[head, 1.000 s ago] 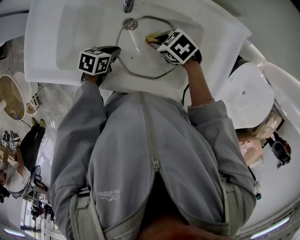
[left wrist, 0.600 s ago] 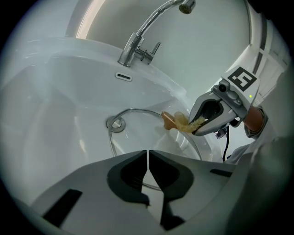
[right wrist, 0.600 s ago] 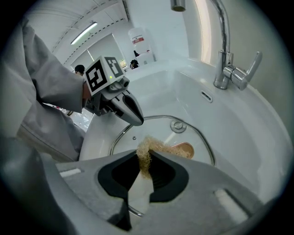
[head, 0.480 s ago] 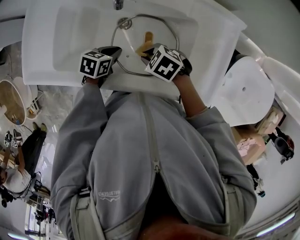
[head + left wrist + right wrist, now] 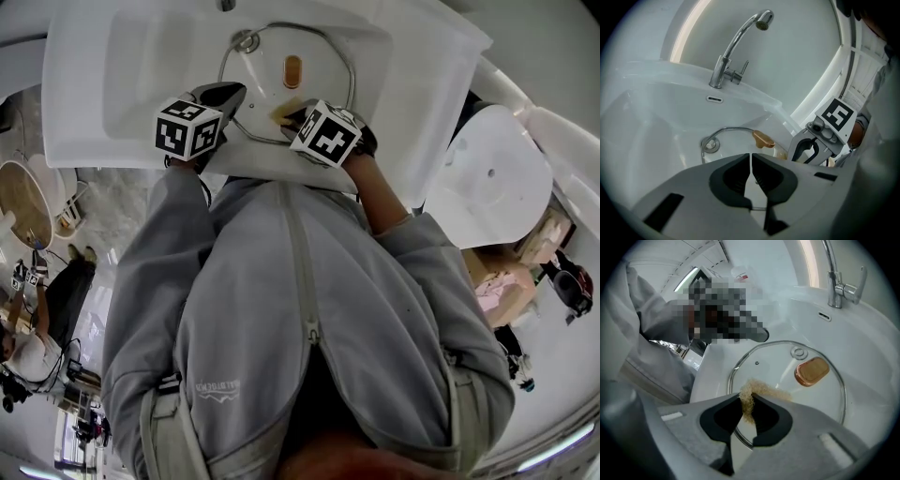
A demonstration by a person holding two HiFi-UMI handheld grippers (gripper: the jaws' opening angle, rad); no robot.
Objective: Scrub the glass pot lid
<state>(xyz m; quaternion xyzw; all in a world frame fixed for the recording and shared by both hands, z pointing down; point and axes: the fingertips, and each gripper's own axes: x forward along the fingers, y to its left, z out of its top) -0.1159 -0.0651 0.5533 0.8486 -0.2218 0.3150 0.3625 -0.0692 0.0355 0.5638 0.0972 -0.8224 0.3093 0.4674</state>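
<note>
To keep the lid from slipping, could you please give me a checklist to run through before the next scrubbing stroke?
1. Hold: left gripper shut on the rim of the glass pot lid: ok.
2. Tool: right gripper shut on the scrub pad: ok.
3. Contact: scrub pad lies on the glass: ok.
4. Path: knob apart from the pad: ok.
5. Seat: lid steady in the sink: cannot tell.

Head view looks steeply down; gripper views share the glass lid (image 5: 773, 371).
</note>
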